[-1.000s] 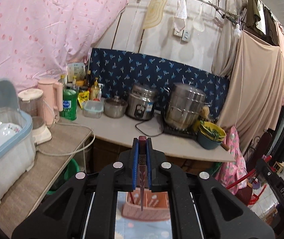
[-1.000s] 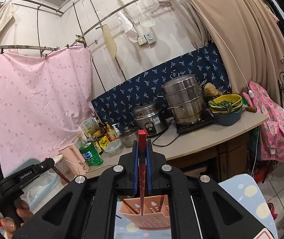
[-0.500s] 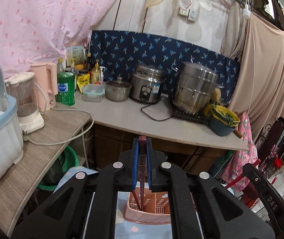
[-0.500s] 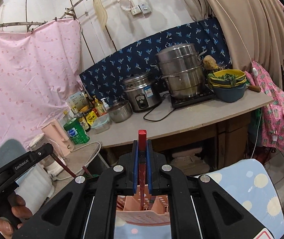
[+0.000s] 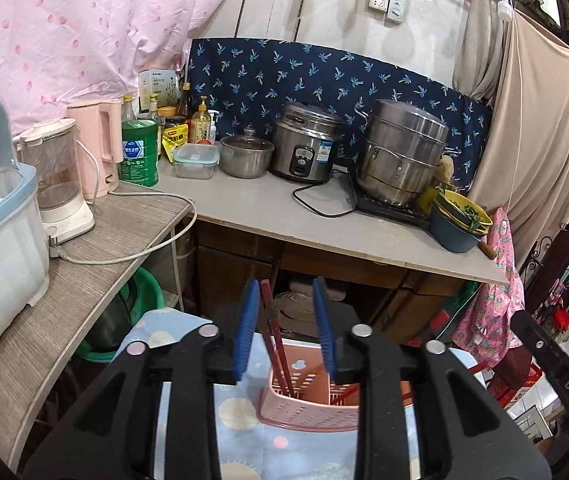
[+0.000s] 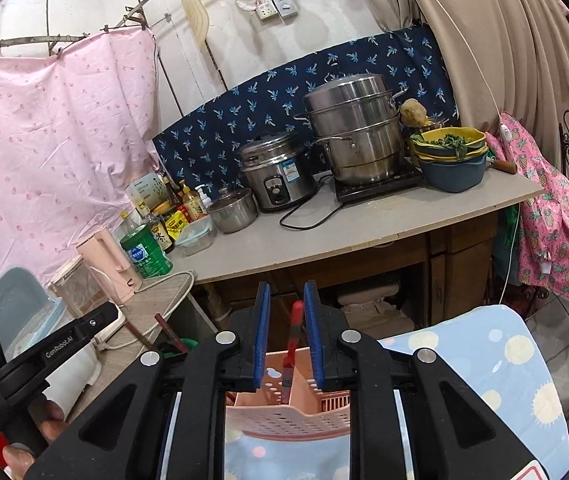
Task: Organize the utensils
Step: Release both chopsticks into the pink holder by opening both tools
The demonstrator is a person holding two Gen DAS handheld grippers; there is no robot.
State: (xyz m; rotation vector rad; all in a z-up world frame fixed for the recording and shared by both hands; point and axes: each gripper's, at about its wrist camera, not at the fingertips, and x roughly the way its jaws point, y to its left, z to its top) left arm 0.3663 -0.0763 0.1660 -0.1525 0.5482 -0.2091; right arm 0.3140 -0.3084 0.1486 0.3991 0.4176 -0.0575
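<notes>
Your left jaws have just been opening: in the left wrist view the left gripper point(image 5: 284, 328) is standing narrowly apart, and the dark red chopstick point(image 5: 274, 336) is leaning free by the left pad, tip already down in the pink basket point(image 5: 304, 412) on the blue cloth point(image 5: 188, 420). In the right wrist view your right gripper point(image 6: 287, 332) has been opening too, jaws narrow, the red chopstick point(image 6: 291, 344) standing upright between the pads without touching, foot in the basket point(image 6: 284, 420). Both sticks are lying straight below their jaws, so you are probably lifting clear next.
</notes>
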